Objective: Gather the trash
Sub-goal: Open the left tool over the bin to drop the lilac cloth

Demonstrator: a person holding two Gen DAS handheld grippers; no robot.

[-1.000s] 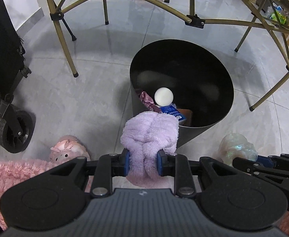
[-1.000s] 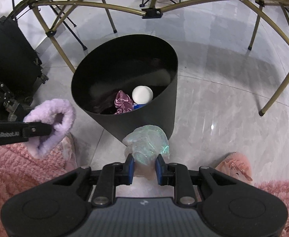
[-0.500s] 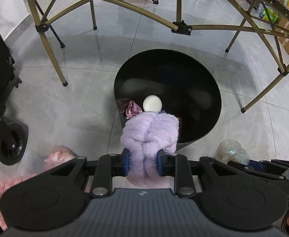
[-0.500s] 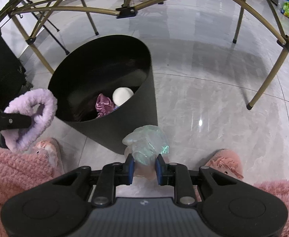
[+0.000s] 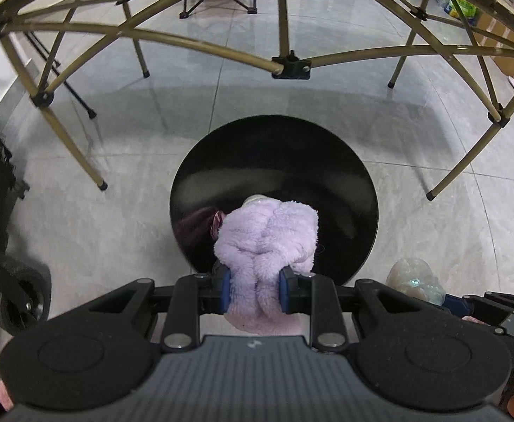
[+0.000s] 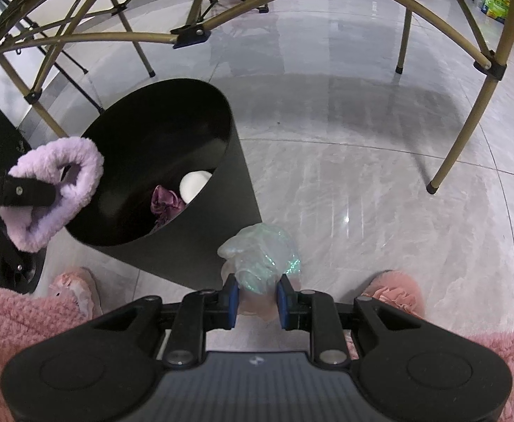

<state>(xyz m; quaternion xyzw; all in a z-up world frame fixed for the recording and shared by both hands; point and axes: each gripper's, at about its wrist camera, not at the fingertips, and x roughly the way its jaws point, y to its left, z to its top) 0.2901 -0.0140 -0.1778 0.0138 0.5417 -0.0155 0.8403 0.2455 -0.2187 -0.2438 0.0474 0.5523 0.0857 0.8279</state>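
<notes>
Left tool (image 5: pixel 253 290) clamped on purple fuzzy loop (image 5: pixel 267 242), loop hung over black bin (image 5: pixel 348 161) mouth, bin directly below and ahead. Right tool (image 6: pixel 255 297) clamped on iridescent wrapper (image 6: pixel 262 251), bin off to its left; left nearer drop

The purple fluffy ring (image 5: pixel 267 242) hides most of the bin's (image 5: pixel 344 190) contents.

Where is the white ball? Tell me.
In the right wrist view the white ball lies inside the black bin, beside a purple scrunchie.
</notes>
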